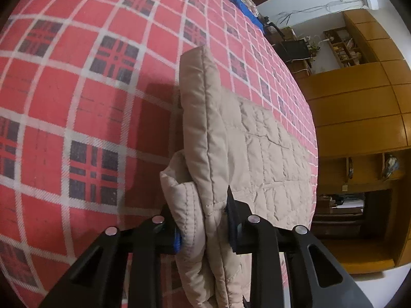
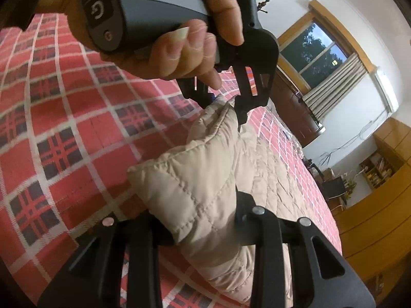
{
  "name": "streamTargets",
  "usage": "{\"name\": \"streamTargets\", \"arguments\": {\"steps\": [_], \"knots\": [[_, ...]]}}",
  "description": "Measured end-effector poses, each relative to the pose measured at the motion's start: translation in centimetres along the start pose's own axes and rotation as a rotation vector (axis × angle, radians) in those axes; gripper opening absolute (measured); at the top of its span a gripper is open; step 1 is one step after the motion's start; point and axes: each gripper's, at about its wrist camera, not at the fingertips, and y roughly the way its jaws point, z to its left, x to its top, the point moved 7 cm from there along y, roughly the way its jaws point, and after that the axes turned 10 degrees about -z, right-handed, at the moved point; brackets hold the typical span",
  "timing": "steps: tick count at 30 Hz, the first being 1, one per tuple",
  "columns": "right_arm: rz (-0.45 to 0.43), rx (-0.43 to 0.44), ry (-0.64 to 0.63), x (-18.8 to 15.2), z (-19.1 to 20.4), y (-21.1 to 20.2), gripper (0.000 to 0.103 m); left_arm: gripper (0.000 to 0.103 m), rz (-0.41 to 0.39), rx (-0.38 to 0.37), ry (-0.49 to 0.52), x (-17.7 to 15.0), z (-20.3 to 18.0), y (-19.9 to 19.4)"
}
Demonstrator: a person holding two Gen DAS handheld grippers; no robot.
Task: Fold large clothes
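Note:
A beige quilted jacket (image 1: 257,148) lies on a bed with a red, white and dark plaid sheet (image 1: 77,97). My left gripper (image 1: 203,228) is shut on a thick folded edge of the jacket, which is lifted above the sheet. In the right wrist view my right gripper (image 2: 203,220) is shut on another puffy fold of the same jacket (image 2: 205,179). Ahead of it a person's hand (image 2: 179,48) holds the left gripper (image 2: 231,105), whose fingers pinch the jacket's raised far edge. The rest of the jacket stretches flat toward the bed's right side.
A blue object (image 1: 241,5) lies at the bed's far edge. Wooden cabinets (image 1: 359,102) and a cluttered shelf stand to the right of the bed. A window with curtains (image 2: 323,59) is on the far wall. The plaid sheet (image 2: 64,128) spreads wide to the left.

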Motion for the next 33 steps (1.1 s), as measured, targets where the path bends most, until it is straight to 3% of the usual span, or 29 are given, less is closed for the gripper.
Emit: {"name": "streamTargets", "arguments": {"steps": [33], "knots": [[-0.094, -0.025, 0.260, 1.0, -8.1, -3.7, 0.029, 0.025, -0.032, 0.090, 0.160, 1.5, -9.0, -3.2]]}}
